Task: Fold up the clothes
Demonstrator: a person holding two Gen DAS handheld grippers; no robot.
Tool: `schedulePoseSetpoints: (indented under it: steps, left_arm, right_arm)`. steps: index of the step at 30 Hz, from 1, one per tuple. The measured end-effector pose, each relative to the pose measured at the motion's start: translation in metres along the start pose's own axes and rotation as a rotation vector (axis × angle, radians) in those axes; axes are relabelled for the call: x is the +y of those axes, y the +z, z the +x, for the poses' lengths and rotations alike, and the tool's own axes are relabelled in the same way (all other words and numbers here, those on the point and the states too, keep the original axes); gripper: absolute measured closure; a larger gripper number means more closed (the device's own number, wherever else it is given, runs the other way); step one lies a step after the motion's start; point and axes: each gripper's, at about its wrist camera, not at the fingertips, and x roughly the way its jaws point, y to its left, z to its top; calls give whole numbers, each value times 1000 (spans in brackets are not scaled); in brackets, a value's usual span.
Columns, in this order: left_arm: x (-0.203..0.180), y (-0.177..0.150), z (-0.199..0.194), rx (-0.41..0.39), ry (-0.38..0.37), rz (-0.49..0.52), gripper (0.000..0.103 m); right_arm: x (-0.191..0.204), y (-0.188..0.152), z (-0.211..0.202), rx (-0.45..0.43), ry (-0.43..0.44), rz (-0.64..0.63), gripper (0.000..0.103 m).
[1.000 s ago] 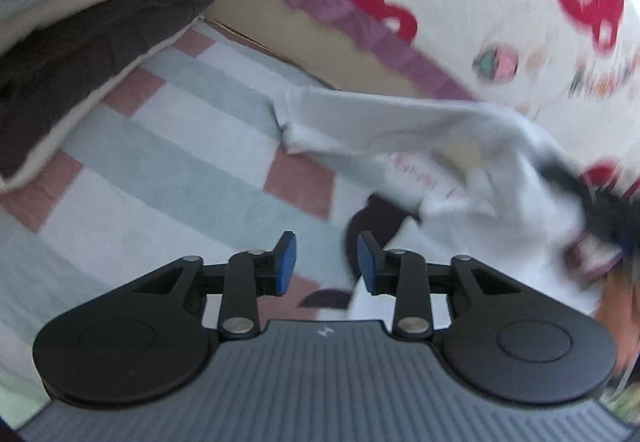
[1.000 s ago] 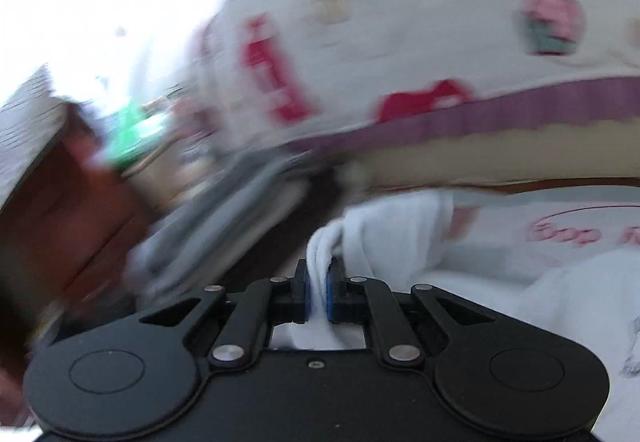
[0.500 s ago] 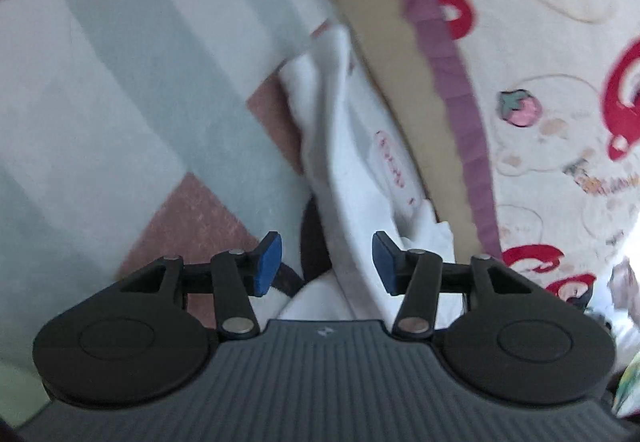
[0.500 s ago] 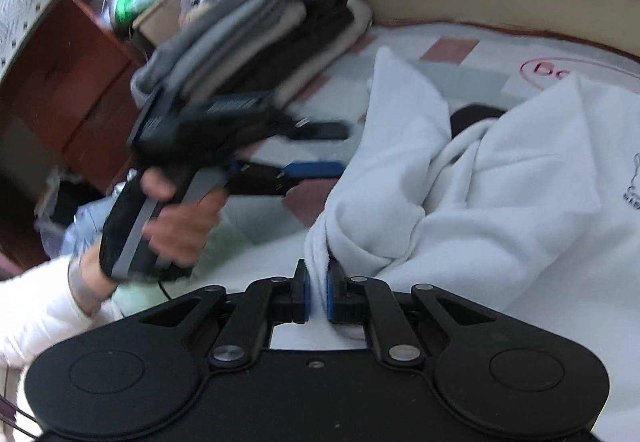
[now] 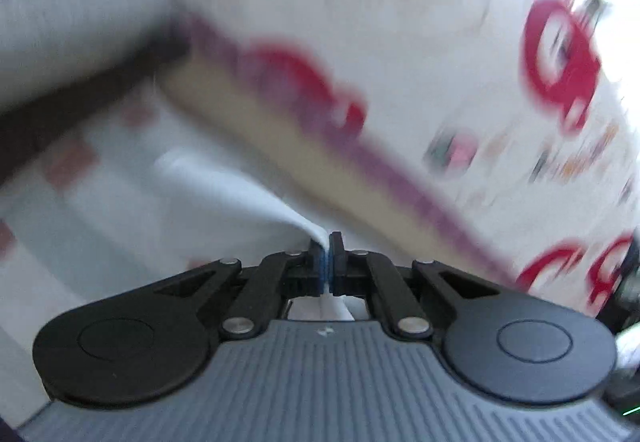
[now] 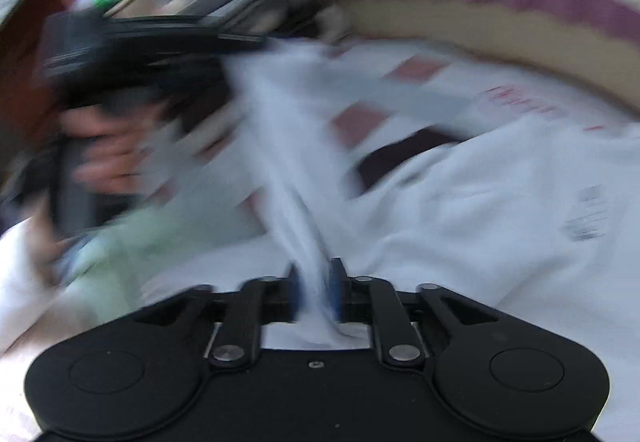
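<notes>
The left claw (image 5: 327,256), open half a second ago, now pinches a fold of the white shirt (image 5: 224,198), lifted over the striped bed sheet (image 5: 80,202). The right claw (image 6: 316,292) has just been opening; the shirt runs loosely between its parted pads (image 6: 335,290).

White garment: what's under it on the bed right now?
Under the white garment a striped, checked sheet shows beside it, and a dark patch peeks out from under its edge. What that patch is, and anything deeper, is covered.
</notes>
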Motion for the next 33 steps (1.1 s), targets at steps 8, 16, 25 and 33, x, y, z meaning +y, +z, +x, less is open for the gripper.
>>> schedulePoseSetpoints:
  steps: [8, 16, 25, 33]
  left_arm:
    - [-54, 79, -56, -303, 215, 364, 102]
    - [-10, 181, -44, -328, 483, 415, 102]
    - [55, 208, -5, -179, 626, 370, 97]
    - [66, 233, -16, -205, 614, 275, 97]
  right_arm:
    - [-10, 24, -26, -315, 40, 197, 34]
    - [3, 33, 10, -185, -102, 72, 33]
    - [82, 44, 68, 5, -33, -188, 33]
    - [98, 51, 114, 46, -128, -116, 33]
